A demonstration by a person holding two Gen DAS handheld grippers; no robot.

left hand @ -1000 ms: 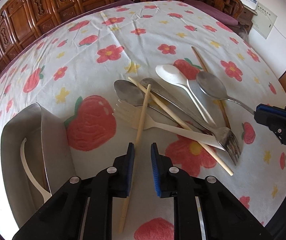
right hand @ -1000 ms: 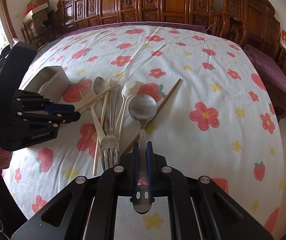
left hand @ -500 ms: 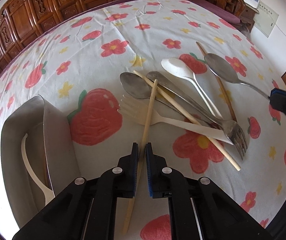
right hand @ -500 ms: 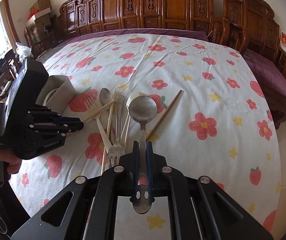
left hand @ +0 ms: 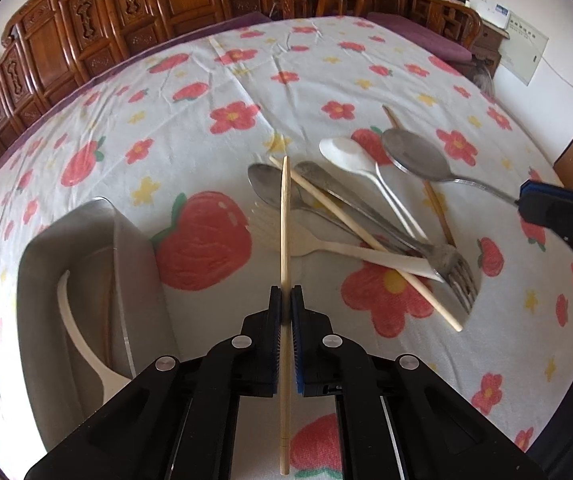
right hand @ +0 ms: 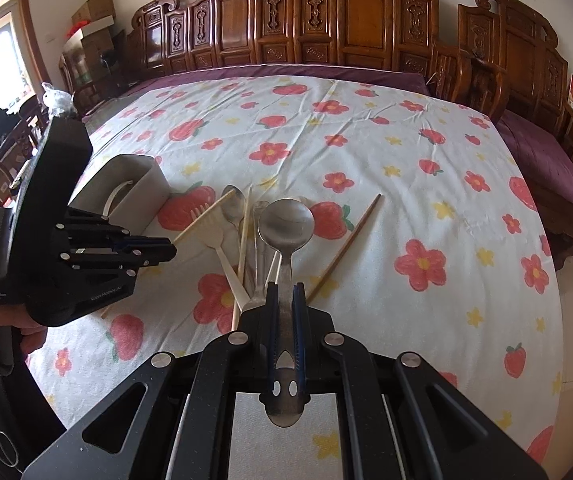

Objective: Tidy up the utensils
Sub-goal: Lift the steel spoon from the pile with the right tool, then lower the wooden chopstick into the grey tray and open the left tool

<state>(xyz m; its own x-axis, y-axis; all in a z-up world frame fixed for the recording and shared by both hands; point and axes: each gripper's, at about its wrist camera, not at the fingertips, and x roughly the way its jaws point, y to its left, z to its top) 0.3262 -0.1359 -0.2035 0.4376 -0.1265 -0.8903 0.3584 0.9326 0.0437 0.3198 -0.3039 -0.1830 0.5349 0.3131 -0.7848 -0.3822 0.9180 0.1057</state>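
My left gripper (left hand: 285, 294) is shut on a pale wooden chopstick (left hand: 284, 216) and holds it lifted, its tip over the utensil pile. My right gripper (right hand: 285, 290) is shut on the handle of a large metal spoon (right hand: 285, 222), raised above the pile; the spoon also shows in the left wrist view (left hand: 416, 155). On the cloth lie a second pale chopstick (left hand: 366, 240), a metal fork (left hand: 452, 266), a white plastic spoon (left hand: 346, 152), a cream plastic fork (left hand: 326, 246), a smaller metal spoon (left hand: 262, 182) and a dark wooden chopstick (right hand: 346, 242).
A grey utensil bin (left hand: 82, 240) stands at the left with a white plastic utensil (left hand: 74, 332) inside; it also shows in the right wrist view (right hand: 134, 184). The flowered tablecloth (right hand: 406, 168) covers the table. Carved wooden chairs (right hand: 346, 20) ring the far edge.
My left gripper closed on the pale chopstick and lifted it off the pile. My right gripper raised the large metal spoon higher above the table.
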